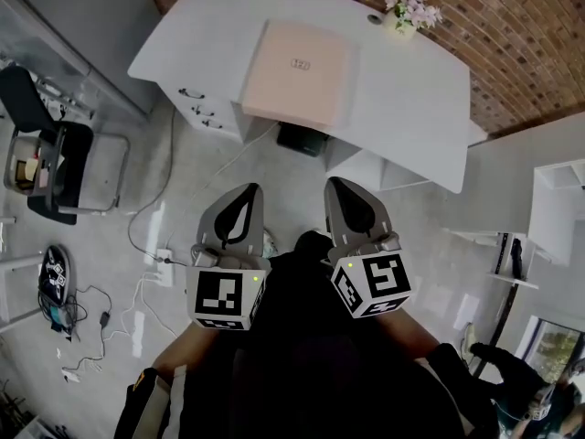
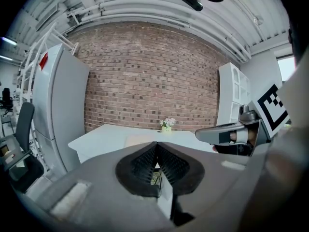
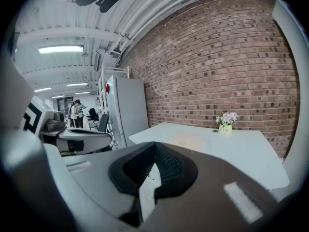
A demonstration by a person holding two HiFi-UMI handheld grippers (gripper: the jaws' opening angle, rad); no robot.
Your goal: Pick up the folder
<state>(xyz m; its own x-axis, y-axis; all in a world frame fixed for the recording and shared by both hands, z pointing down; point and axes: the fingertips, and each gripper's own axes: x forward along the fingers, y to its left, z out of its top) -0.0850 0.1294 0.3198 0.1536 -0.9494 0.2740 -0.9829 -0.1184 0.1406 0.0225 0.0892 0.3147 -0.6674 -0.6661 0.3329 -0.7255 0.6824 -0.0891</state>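
The folder (image 1: 297,73) lies flat on the white table (image 1: 411,108), nearer its left end, with its near edge close to the table's front edge. It is a pale pink, square-cornered slab with a matte cover. A small dark mark sits in the middle of the cover, too small to read.

The table top is smooth with rounded corners, and its far side meets a rough red brick wall (image 1: 512,35). A small pot of pink flowers (image 1: 409,15) stands at the back, well apart from the folder, so the top around the folder is bare.

Glossy grey floor (image 1: 183,181) lies open between the table and the person. White cables (image 1: 146,236) trail along it at the left, near a black chair (image 1: 55,167). A drawer unit (image 1: 201,108) and a black box (image 1: 302,140) sit under the table's front.

The left claw (image 1: 249,190) and right claw (image 1: 335,184) are held side by side, well short of the table. Both are closed, their ribbed black pads together with nothing between them.
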